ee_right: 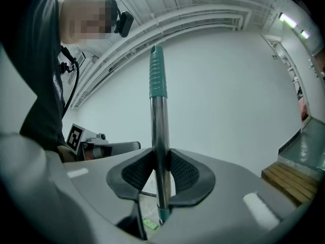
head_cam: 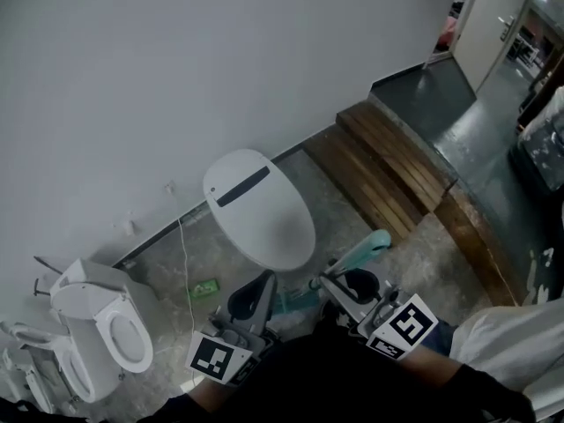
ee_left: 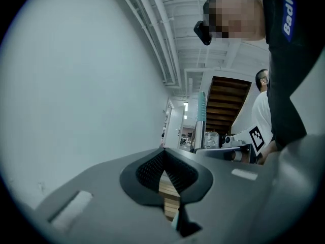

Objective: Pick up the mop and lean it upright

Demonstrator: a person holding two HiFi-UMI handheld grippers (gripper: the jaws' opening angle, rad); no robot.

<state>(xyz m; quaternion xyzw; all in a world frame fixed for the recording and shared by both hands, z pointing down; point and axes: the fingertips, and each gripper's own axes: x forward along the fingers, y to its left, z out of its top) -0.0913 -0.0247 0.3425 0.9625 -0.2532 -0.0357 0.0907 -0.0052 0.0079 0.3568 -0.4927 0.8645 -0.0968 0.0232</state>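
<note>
Head view: mop [head_cam: 372,245] raised off the floor, teal grip end pointing away.

Left gripper view: left claw [ee_left: 165,159] pressed together, empty.

Right gripper view: right claw [ee_right: 161,162] pinches the steel pole below the grip.

Judgement: stiff, light, head-heavy. Bare steel is slippery; the ribbed grip holds better.

I'm standing in a bare washroom of some larger plain building. Two white toilets sit on the speckled stone floor [head_cam: 176,267]: one with its lid down [head_cam: 260,210], one with the seat showing [head_cam: 106,333], both against a blank white wall [head_cam: 176,60]. Low wooden steps [head_cam: 388,166] lead off toward a door [head_cam: 493,20], and bare pipes [ee_right: 193,19] run along the ceiling.
</note>
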